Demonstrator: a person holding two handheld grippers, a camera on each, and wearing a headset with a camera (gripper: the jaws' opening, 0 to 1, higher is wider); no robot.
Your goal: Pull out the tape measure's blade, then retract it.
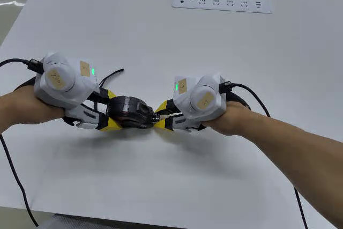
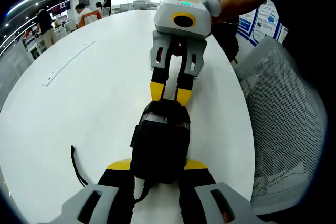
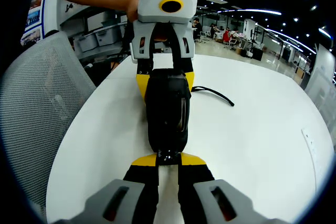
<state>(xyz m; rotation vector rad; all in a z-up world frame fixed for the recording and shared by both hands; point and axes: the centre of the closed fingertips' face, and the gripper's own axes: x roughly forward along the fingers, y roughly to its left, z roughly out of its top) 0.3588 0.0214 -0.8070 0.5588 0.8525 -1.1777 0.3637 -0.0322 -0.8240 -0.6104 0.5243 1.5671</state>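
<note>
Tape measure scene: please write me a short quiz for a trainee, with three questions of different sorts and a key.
1. True or false: the left gripper is clamped on the case of the tape measure.
2. What does the right gripper pinch? A: the black strap. B: the blade's end hook. C: a jaw of the other gripper.
3. Short answer: is any length of blade visible outside the case?

Key: 1 true. 2 B. 3 no, the end hook sits right at the mouth of the case.
</note>
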